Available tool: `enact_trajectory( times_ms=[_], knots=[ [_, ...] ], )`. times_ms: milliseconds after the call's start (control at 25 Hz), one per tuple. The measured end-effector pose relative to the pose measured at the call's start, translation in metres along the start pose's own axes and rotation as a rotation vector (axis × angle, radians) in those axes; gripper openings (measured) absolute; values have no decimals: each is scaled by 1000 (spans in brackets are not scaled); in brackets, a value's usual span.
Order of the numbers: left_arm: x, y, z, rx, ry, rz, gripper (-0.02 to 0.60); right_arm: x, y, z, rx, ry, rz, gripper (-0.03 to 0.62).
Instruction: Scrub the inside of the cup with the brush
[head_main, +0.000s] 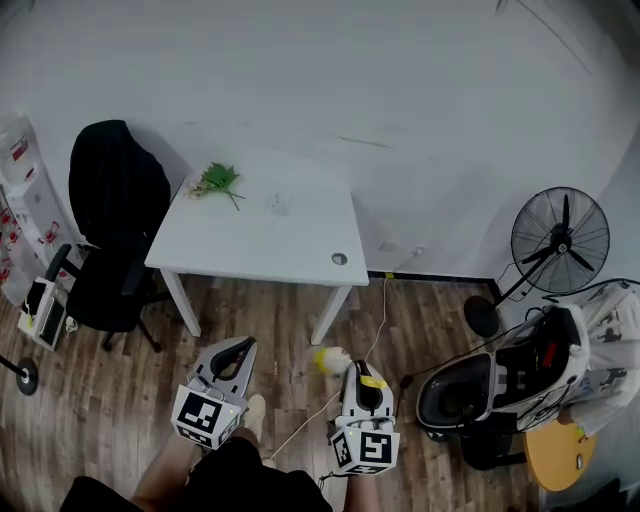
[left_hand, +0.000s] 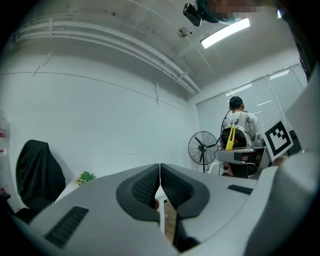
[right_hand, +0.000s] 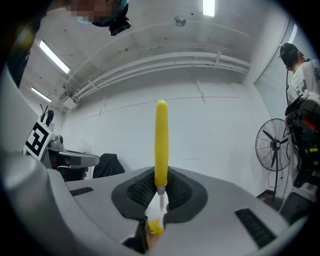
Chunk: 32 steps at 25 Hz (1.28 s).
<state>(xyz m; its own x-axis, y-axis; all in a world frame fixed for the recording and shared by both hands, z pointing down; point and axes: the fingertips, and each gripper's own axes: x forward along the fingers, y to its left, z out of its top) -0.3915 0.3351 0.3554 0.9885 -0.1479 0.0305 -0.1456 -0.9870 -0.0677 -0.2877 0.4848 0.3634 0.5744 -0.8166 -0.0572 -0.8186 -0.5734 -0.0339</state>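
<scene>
Brush (right_hand: 161, 140) is locked in the right gripper (right_hand: 160, 186), jaws pinched on the base of its yellow handle. Long axis stands upright across the jaws: rounded handle end up, pale bristle end (head_main: 330, 360) dropping below, out over the wood floor (head_main: 420, 320). Left gripper (left_hand: 160, 172) has its pads pressed together on nothing. Both grippers hover well short of the white table (head_main: 260, 250), where a green sprig (head_main: 215, 180) lies at the far corner and a small pale item (head_main: 278, 205) is too faint to name. Black chair (head_main: 115, 200) sits beside the table.
</scene>
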Motion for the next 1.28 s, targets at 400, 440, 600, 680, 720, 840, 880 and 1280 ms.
enact_trajectory(
  times_ms=[400, 440, 600, 680, 720, 840, 880, 1280],
  knots=[
    [98, 34, -10, -8, 3, -46, 26, 80, -39, -17, 8, 21, -44, 48],
    [112, 42, -11, -11, 6, -48, 26, 93, -43, -18, 5, 24, -44, 48],
    [165, 69, -11, -21, 16, -62, 26, 147, -58, -19, 5, 49, -50, 48],
    [192, 84, -9, -28, 21, -63, 26, 179, -66, -16, -2, 59, -44, 48],
    [205, 92, -9, -31, 25, -61, 26, 196, -70, -15, -6, 62, -38, 48],
    [242, 116, -10, -42, 34, -51, 26, 243, -82, -14, -14, 69, -23, 48],
    [252, 124, -12, -44, 35, -46, 26, 257, -84, -15, -16, 71, -16, 48],
    [327, 200, -30, -54, 51, 13, 26, 375, -93, -30, -13, 74, 37, 48]
  ],
)
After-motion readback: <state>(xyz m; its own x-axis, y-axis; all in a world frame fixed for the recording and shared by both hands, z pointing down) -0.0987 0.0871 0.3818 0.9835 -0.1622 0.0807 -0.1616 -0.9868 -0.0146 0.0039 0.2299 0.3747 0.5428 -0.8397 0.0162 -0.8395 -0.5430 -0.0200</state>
